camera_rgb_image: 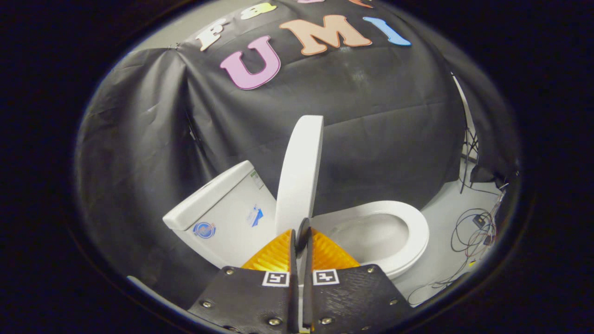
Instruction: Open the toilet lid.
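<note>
While the lid stands raised, the layout runs so:
Toilet cistern [222,208]: beside the fingers, behind the lid.
Seat ring [408,232]: down over the bowl, opposite side.
Toilet lid [299,176]: upright, long axis vertical, straight ahead; lower edge between the fingers.
Gripper [300,241]: fingers nearly together, clamped on that edge, judged.

The white toilet lid [299,171] stands raised, nearly upright and edge-on, rising just beyond the gripper [302,241], whose jaws are drawn close on its lower edge; left of it the tank [222,213], right the open seat [399,222]
</note>
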### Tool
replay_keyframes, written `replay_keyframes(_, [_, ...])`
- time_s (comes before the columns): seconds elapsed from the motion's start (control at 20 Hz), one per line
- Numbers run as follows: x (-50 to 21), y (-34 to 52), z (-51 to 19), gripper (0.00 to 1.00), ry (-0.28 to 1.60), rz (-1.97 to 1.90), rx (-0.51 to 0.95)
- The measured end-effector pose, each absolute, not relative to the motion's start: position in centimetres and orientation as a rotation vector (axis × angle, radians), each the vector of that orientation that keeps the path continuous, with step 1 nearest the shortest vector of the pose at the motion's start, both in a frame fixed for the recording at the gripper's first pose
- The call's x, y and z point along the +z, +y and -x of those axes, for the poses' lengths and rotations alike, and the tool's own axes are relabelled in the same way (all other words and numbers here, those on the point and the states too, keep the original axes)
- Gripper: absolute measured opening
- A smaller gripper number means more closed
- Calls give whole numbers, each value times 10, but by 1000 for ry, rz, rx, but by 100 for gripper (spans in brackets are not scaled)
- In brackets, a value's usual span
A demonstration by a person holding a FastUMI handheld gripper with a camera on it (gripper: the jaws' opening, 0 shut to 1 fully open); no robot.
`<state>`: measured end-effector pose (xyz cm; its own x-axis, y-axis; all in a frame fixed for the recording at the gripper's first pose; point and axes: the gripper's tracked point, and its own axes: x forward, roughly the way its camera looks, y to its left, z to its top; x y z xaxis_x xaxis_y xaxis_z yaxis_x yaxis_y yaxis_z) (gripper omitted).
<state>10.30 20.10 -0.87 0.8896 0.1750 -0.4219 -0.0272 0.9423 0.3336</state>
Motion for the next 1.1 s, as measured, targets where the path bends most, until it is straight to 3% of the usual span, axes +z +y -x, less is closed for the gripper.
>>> replay_keyframes(1.1, [13, 258, -107, 4, 417, -183, 192])
